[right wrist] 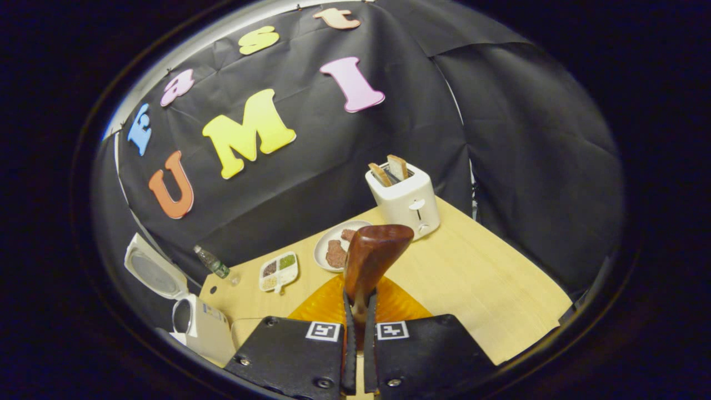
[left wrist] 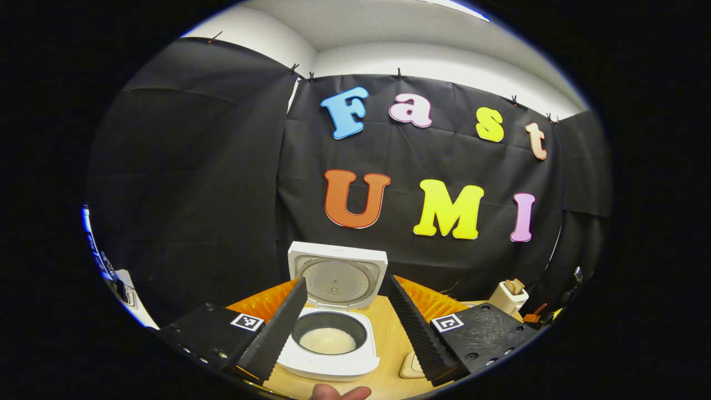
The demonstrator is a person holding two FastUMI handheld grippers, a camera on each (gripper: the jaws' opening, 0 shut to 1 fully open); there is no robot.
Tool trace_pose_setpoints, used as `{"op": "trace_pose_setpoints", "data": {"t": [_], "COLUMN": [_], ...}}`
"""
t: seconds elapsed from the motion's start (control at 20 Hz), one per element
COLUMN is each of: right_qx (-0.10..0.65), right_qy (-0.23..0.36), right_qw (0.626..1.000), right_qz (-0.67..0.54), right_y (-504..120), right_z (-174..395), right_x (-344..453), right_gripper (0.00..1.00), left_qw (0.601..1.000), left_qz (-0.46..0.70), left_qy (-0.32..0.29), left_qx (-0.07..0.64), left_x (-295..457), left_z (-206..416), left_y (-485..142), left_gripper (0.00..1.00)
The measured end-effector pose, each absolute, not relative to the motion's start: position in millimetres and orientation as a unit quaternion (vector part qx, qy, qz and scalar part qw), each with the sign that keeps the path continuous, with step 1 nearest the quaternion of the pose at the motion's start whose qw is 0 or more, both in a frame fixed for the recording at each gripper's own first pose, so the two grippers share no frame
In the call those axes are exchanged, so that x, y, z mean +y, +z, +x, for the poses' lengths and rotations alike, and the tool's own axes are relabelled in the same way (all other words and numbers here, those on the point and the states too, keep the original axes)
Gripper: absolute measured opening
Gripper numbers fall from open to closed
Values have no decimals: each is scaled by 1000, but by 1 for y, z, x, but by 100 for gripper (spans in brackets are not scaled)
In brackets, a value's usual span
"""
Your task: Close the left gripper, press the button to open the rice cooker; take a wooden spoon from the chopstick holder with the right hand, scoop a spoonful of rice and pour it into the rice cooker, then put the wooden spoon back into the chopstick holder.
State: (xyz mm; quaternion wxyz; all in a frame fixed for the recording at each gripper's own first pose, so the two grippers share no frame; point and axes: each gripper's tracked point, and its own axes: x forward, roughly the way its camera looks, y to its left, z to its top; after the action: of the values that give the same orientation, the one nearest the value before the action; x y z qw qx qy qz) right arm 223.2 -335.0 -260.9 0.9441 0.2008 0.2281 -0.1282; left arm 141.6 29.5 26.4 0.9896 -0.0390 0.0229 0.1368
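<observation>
My left gripper [left wrist: 344, 328] hangs spread wide, its 2 fingers [left wrist: 278, 328] flanking the rice cooker [left wrist: 333, 339] just ahead, lid [left wrist: 337, 276] raised, rice [left wrist: 328, 340] in the pot, bare table [left wrist: 389, 333] at its right edge. My right gripper [right wrist: 358, 333] is clenched on the wooden spoon [right wrist: 372, 258], bowl pointing forward. Beyond the spoon sit a plate [right wrist: 325, 244] and toaster [right wrist: 404, 200]; open tabletop runs out to the right edge.

Black cloth walls [left wrist: 222, 166] enclose a light wooden table [right wrist: 477, 283], beneath a white ceiling [left wrist: 389, 33].
</observation>
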Motion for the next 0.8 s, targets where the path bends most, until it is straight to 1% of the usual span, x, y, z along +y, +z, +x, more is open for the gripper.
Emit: {"op": "trace_pose_setpoints", "data": {"t": [0.25,0.65,0.75,0.8], "right_qx": [250,258,256,256], "right_qy": [-109,-96,-91,-88], "right_qw": [947,946,946,946], "right_qz": [166,172,174,176], "right_y": [-298,-329,-333,-331], "right_z": [235,242,243,244], "right_x": [-331,-328,-325,-325], "right_gripper": [11,14,16,19], "left_qw": [987,985,985,985], "left_qz": [-38,-30,-29,-27], "left_qy": [151,164,163,163], "left_qx": [37,54,54,53], "left_x": [30,30,27,27], "left_z": [146,142,142,141], "left_y": [20,15,15,16], "left_gripper": [94,94,95,94]}}
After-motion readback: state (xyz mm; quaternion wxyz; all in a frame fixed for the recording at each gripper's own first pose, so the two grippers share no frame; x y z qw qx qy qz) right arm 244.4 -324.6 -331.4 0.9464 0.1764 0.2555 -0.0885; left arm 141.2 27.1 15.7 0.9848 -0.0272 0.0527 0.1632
